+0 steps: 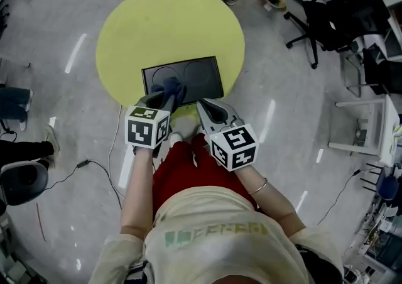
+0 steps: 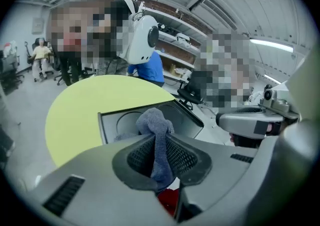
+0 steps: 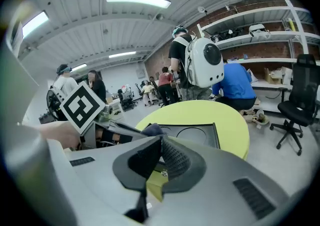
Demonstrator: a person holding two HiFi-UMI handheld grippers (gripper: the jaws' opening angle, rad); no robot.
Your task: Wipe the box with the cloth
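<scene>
Wearer: bare forearms reached forward over red shorts, a bracelet (image 1: 258,186) on the right wrist.
Marker cubes: one sat on each tool, the left cube (image 1: 147,127) slightly ahead of the right.
Left gripper (image 1: 164,97): jaws pinched on the cloth (image 2: 155,126), a grey-blue bunch sticking out past the tips.
Right gripper (image 3: 161,142): jaws pressed together with nothing between them, tips at the box's near edge, just beside the left tool.
Cloth position: over the near-left part of the box; contact could not be judged.
Box (image 1: 191,77): dark, flat and rectangular with two round recesses, lying near the table's front edge.
Table (image 1: 169,22): round, yellow-green.
Beyond: a black office chair (image 1: 326,22) on grey floor.
</scene>
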